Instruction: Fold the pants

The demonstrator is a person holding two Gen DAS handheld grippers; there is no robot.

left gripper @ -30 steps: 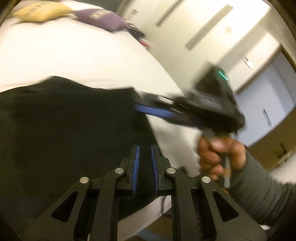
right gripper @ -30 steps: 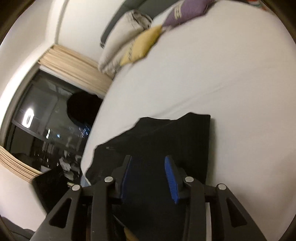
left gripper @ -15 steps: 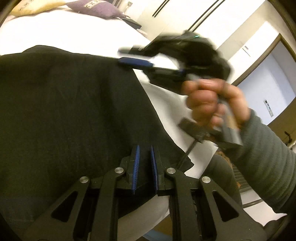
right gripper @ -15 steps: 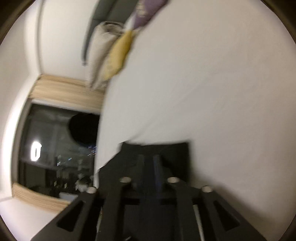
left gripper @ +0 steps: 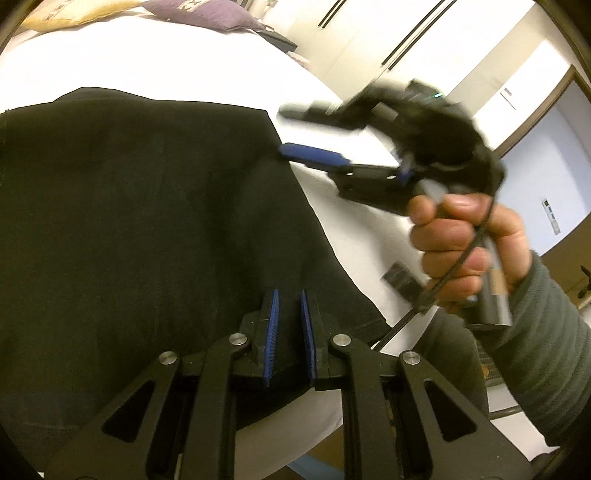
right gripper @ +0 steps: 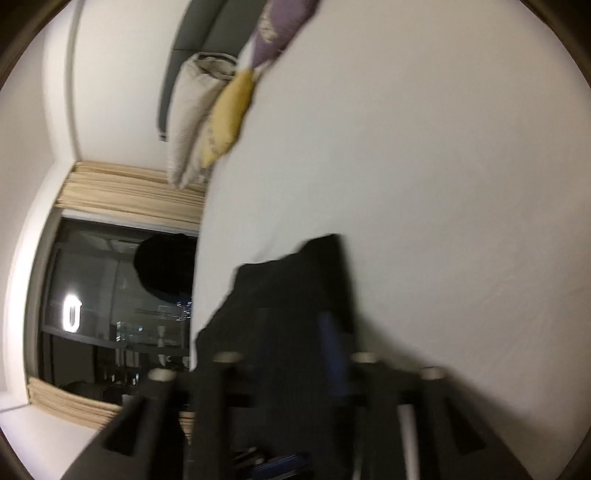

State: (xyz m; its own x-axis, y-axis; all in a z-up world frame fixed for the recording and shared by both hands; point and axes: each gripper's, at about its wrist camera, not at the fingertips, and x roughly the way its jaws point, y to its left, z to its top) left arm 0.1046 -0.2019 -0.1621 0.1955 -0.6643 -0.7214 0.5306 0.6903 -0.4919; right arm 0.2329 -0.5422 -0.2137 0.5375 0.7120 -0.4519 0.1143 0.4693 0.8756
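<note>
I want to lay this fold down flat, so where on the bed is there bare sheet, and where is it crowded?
Bare white sheet lies beyond the black pants, up to the head end, and along the pants' right side, under the open right tool. The head end is crowded: yellow cushion, purple cushion and pale pillow.

Your pants (left gripper: 147, 221) lie on the bed (left gripper: 166, 62) at its near edge, their right border running back from the near corner. Your left gripper (left gripper: 288, 325) sits over the fabric at that near edge. Your right gripper (left gripper: 295, 129) hangs over the bed just beside the pants' far right corner. The pillows (right gripper: 225, 110) rest well apart, at the bed's far end, against the headboard (right gripper: 184, 48).
</note>
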